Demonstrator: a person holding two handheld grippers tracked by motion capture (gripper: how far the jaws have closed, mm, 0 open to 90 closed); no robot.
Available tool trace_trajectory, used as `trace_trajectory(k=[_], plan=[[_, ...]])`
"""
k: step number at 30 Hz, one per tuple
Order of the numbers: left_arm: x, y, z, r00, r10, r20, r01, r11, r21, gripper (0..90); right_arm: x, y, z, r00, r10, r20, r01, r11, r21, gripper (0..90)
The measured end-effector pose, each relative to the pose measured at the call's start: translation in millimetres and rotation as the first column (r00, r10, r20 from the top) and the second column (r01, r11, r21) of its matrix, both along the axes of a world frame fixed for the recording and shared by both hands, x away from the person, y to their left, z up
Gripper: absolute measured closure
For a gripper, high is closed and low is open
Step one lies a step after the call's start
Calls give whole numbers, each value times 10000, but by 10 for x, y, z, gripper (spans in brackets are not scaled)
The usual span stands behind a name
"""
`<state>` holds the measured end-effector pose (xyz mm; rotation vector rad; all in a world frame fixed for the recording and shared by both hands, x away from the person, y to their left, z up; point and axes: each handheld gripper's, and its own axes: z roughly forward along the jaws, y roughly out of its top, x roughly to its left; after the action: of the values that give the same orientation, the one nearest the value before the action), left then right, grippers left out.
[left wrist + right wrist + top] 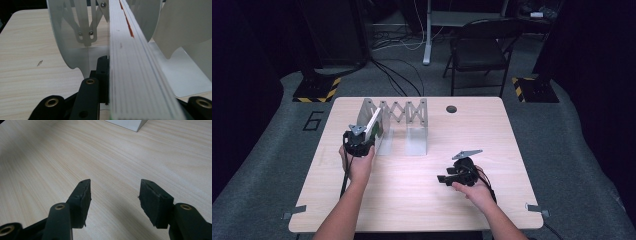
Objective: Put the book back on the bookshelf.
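A thick white book [140, 75], seen edge-on with its page block facing the camera in the left tool view, sits clamped between the jaws of the left tool [358, 139]. In the high view the book tilts up and away from that tool, its far end leaning into the leftmost slot of a grey metal accordion-style book rack [404, 117]. The rack stands on the far left part of the light wooden tabletop [412, 200], its curved white dividers [65, 32] rising on both sides of the book. The person's left hand [357, 167] holds the tool just in front of the rack. Well apart, toward the right front of the tabletop, the right tool [447, 177] lies low in the person's right hand [479, 192], its jaws spread with nothing between them, just bare wood beneath.
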<state>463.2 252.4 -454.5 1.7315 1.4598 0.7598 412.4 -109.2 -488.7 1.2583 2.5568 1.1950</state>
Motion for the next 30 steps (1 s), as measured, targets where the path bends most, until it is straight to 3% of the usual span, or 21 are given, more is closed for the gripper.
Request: trace_trajectory(k=[1, 9, 11, 30], plan=[[-3, -8, -5, 10000, 32, -11, -32, 10000, -32, 755, 9, -5, -7, 9999, 59, 154, -59, 10000, 0, 427], [5, -36, -19, 10000, 2, -71, 0, 9999, 167, 754, -7, 9, 2, 10000, -60, -64, 60, 10000, 34, 427], [13, -32, -26, 9998, 9, -200, -6, 9999, 158, 753, 3, 5, -5, 9999, 60, 111, -60, 10000, -1, 427], [63, -101, -88, 9981, 150, -595, -135, 9996, 255, 750, 0, 16, 0, 10000, 96, 3, -96, 9999, -62, 426]])
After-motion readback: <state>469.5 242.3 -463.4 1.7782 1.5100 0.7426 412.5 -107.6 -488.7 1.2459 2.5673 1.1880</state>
